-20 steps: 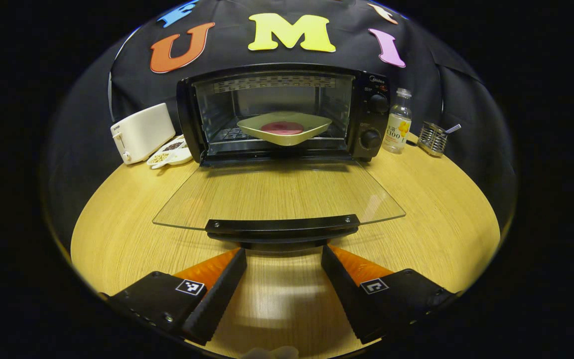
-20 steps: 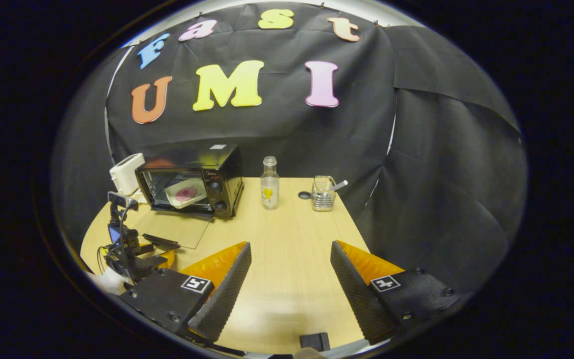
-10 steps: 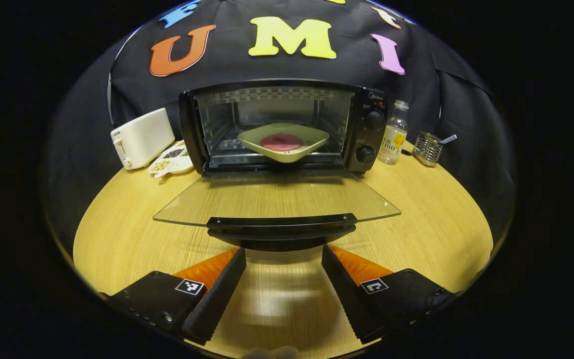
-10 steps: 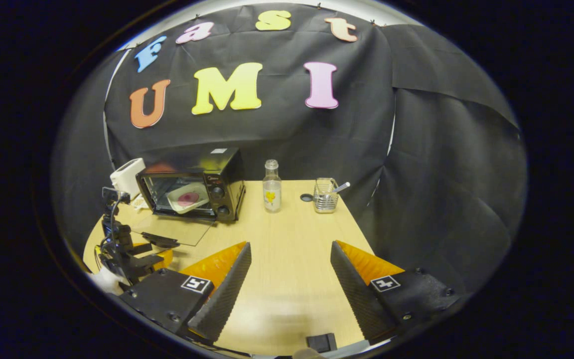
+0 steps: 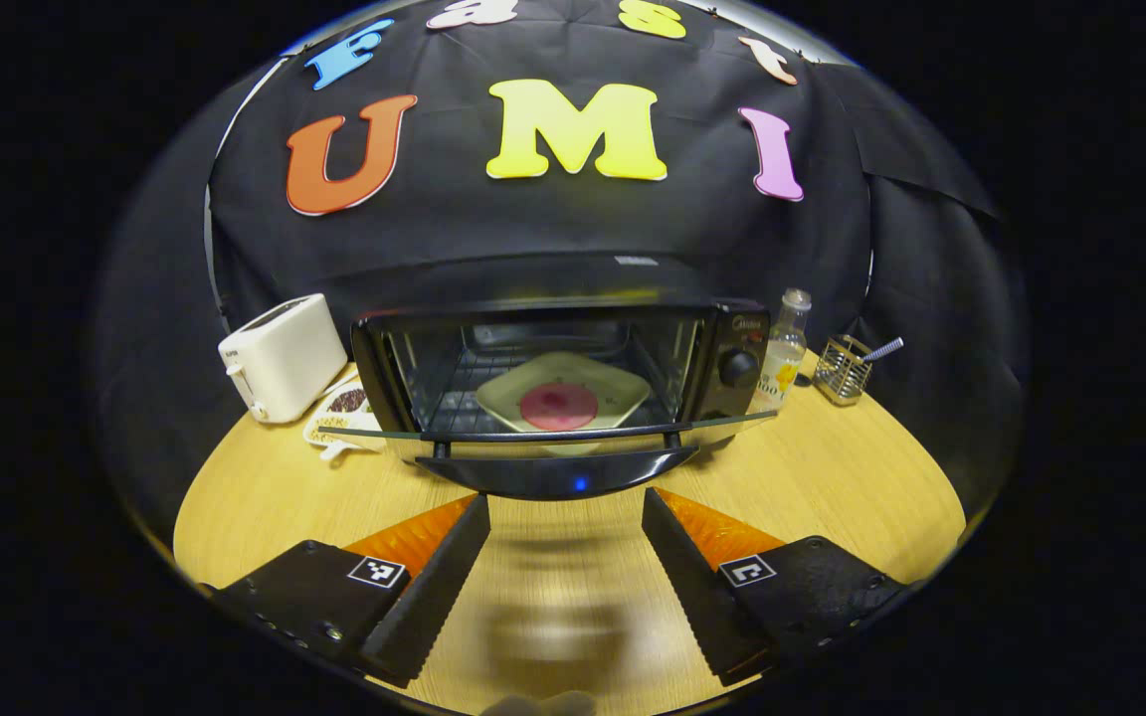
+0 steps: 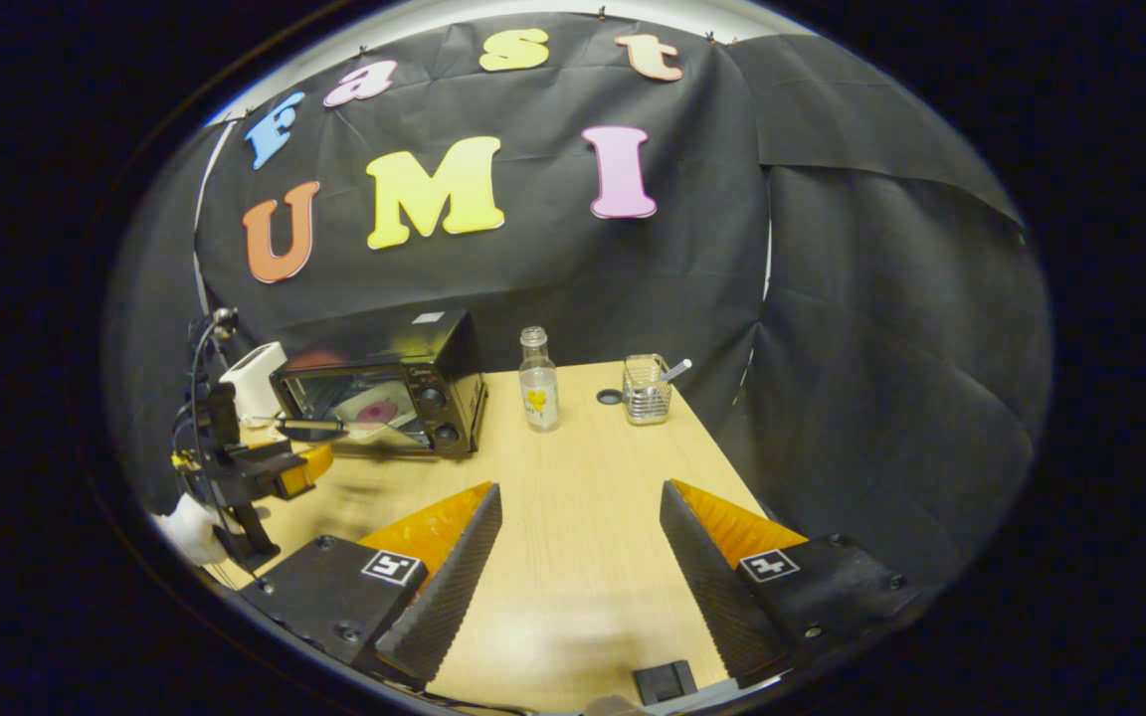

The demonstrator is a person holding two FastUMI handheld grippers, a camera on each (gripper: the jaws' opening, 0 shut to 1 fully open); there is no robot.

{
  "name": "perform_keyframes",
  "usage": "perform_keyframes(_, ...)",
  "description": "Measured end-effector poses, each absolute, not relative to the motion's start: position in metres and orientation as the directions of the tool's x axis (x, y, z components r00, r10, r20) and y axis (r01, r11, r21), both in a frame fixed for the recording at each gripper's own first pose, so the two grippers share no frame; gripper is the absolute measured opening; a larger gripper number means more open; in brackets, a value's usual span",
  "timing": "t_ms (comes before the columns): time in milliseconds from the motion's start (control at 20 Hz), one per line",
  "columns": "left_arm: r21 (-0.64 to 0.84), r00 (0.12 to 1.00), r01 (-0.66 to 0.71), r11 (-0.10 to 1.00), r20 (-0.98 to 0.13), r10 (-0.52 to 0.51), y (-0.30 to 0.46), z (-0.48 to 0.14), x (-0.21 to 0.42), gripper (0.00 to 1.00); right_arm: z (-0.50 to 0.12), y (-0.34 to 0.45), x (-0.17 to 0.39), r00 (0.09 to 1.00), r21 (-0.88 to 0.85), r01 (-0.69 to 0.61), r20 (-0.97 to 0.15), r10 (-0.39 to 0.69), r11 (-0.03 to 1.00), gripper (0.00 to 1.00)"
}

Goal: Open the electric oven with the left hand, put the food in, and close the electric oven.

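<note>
The black electric oven (image 5: 732,343) stands at the back of the round wooden table (image 5: 832,487). Inside it a pale square plate (image 5: 623,388) carries a pink round food (image 5: 559,406). The glass door (image 5: 732,422) is partly raised and seen edge-on, its black handle (image 5: 558,472) nearest me. My left gripper (image 5: 565,502) is open, its fingers just under the handle. In the right gripper view the oven (image 6: 434,348) sits at the left, with the left gripper (image 6: 280,467) by the raised door. My right gripper (image 6: 581,492) hangs open over bare table.
Left of the oven are a white toaster (image 5: 280,356) and a small dish of seeds (image 5: 339,423). To its right stand a clear bottle (image 5: 782,353) and a wire basket (image 5: 844,368). A gloved hand (image 6: 185,527) holds the left gripper.
The oven door has swung up from lying flat to partly raised, and my left gripper has risen with the handle. The right gripper has barely shifted.
</note>
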State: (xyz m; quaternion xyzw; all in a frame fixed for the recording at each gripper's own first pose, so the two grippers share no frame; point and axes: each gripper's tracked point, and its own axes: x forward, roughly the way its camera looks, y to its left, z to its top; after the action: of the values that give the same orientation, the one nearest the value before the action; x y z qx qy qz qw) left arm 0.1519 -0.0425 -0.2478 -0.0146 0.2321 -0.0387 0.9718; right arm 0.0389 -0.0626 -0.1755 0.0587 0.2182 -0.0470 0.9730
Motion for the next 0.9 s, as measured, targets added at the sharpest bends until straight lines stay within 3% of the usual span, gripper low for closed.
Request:
perform_keyframes(350,-0.048,0.886,0.085,0.995,-0.453,-0.097,-0.05,-0.244,0.152,0.99,-0.164,-0.061,0.034,0.909,0.094,0.127,-0.41,-0.077,0.987,0.96)
perform_keyframes(400,-0.047,0.889,0.086,0.995,-0.448,-0.098,-0.05,-0.242,0.152,0.99,-0.162,-0.06,0.034,0.911,0.089,0.124,-0.405,-0.077,0.988,1.0)
perform_keyframes(550,-0.035,0.894,0.086,0.996,-0.438,-0.093,-0.047,-0.238,0.145,0.98,-0.159,-0.057,0.031,0.913,0.086,0.117,-0.402,-0.073,0.989,0.97)
perform_keyframes(900,-0.085,0.906,0.084,0.993,-0.409,-0.112,-0.044,-0.206,0.096,0.98,-0.146,-0.036,0.016,0.919,0.074,0.107,-0.389,-0.07,0.991,0.96)
